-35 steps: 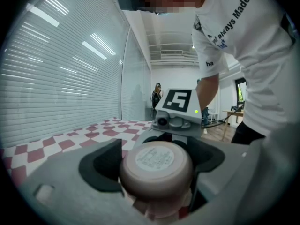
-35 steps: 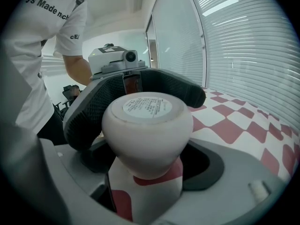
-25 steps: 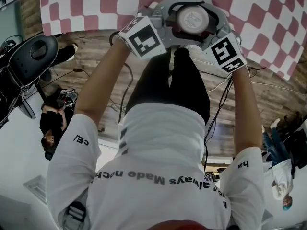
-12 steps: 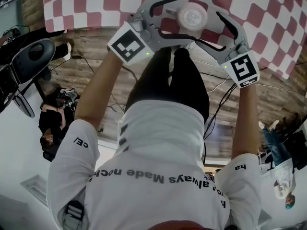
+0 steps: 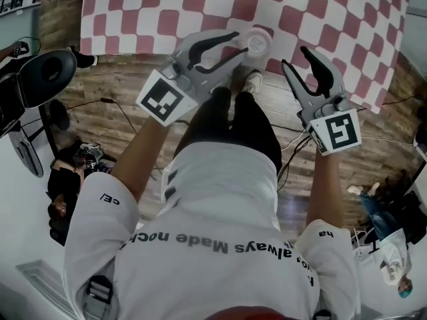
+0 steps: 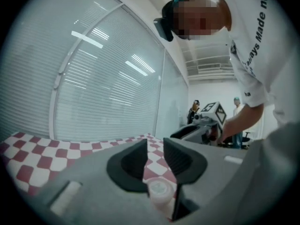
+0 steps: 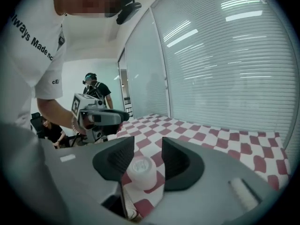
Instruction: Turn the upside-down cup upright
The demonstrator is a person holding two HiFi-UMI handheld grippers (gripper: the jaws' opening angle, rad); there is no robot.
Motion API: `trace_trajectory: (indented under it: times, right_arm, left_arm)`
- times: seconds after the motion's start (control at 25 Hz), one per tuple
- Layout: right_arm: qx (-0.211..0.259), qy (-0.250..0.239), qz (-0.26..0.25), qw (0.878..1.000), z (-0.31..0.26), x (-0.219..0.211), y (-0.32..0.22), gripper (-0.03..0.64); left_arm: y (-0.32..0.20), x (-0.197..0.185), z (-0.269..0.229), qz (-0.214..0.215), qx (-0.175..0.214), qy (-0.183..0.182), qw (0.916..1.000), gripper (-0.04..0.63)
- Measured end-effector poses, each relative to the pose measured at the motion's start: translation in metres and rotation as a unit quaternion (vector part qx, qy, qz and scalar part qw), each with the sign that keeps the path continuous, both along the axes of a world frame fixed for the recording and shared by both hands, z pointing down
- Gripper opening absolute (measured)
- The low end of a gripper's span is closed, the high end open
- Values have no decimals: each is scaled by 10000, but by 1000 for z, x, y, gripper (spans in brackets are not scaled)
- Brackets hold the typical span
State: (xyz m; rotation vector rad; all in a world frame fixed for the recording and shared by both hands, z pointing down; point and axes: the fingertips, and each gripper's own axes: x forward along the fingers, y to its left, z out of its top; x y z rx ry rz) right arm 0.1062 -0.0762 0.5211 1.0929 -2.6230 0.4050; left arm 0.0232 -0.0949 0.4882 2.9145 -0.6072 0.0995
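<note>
A small pale cup (image 5: 257, 43) stands on the red-and-white checked tablecloth (image 5: 133, 12) with its closed base facing up. My left gripper (image 5: 239, 44) hovers just left of it and clear of it. My right gripper (image 5: 295, 57) hangs further right, apart from the cup. Both pairs of jaws have just been closing, and a narrow gap remains with nothing between the pads. In the left gripper view the cup (image 6: 159, 191) shows through the gap of the left gripper (image 6: 154, 149), down on the cloth. The right gripper (image 7: 147, 149) frames the cup (image 7: 140, 170) the same way.
Below the table's edge lies a wooden floor with cables (image 5: 120, 105). A black chair (image 5: 47, 75) stands at the left, with a person (image 5: 63, 185) low beside it. Another person (image 5: 393, 259) is at the lower right. Window blinds (image 7: 225, 69) line the wall behind the table.
Both grippers have drawn back from around the cup and lifted away from the table. Their wide-open jaws have narrowed. The cup stays on the cloth.
</note>
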Motion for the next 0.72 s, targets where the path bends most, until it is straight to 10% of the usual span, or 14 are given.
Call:
trace_trajectory:
  times: [0.32,0.72]
  right_arm:
    - [163,-116,817,9965,-100,1,1,89]
    - [373,-144,1241,9915,-186,-1,29,63]
  left_arm:
    - [-7,-23,-78,-978,-342,134,9945,35]
    - [21,-24,-163,-1196,-103,145,9927,34]
